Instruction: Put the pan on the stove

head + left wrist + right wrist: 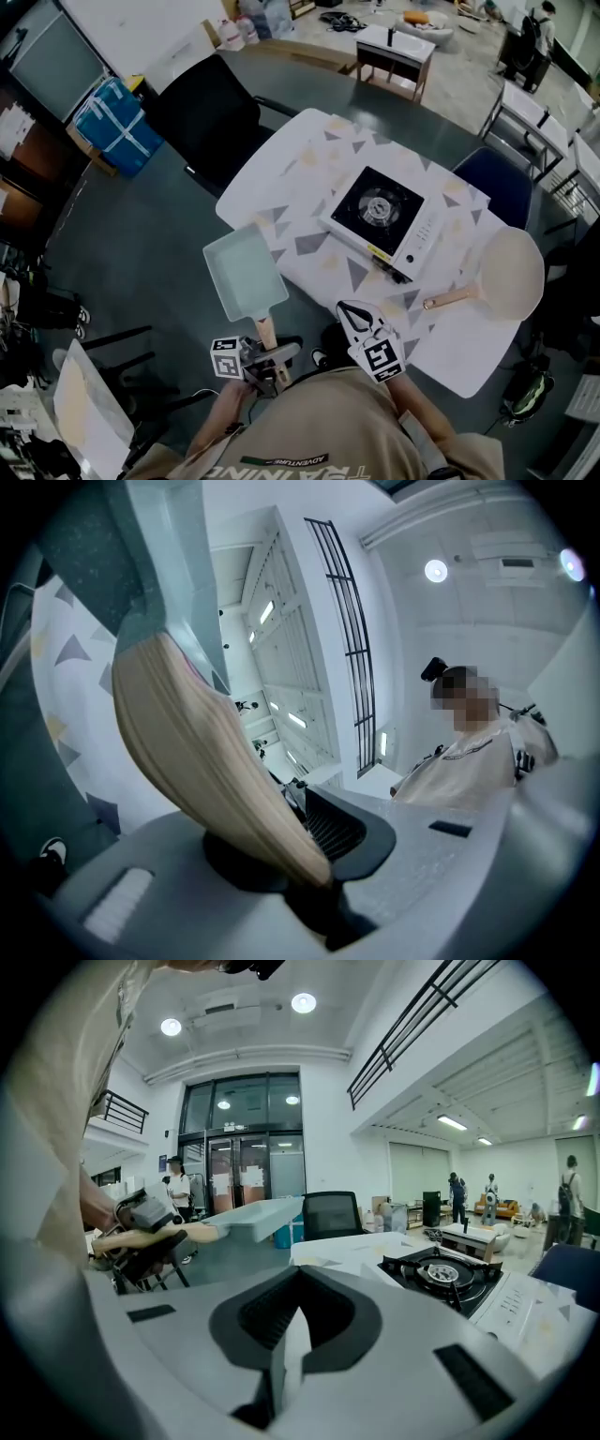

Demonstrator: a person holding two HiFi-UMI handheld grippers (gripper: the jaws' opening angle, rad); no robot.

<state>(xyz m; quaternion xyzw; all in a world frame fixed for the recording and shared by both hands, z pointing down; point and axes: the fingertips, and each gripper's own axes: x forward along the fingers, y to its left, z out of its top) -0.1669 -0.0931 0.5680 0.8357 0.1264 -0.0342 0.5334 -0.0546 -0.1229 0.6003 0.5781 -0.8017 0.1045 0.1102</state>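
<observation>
A pale green rectangular pan point(246, 272) with a wooden handle point(266, 333) hangs in the air just off the near left edge of the white patterned table point(309, 164). My left gripper point(269, 359) is shut on that handle; in the left gripper view the handle point(206, 761) runs up from the jaws to the pan point(141, 564). The black-topped portable stove point(380, 217) stands on the table, to the right of the pan. My right gripper point(358, 317) is shut and empty near the table's front edge. Its own view shows the gripper point(295, 1321), the stove point(441, 1274) and the pan point(258, 1215).
A round cream pan point(511, 272) with a wooden handle lies at the table's right end. A black office chair point(202, 122) stands behind the table on the left and a blue chair point(502, 187) on the right. A blue bag point(112, 122) sits on the floor.
</observation>
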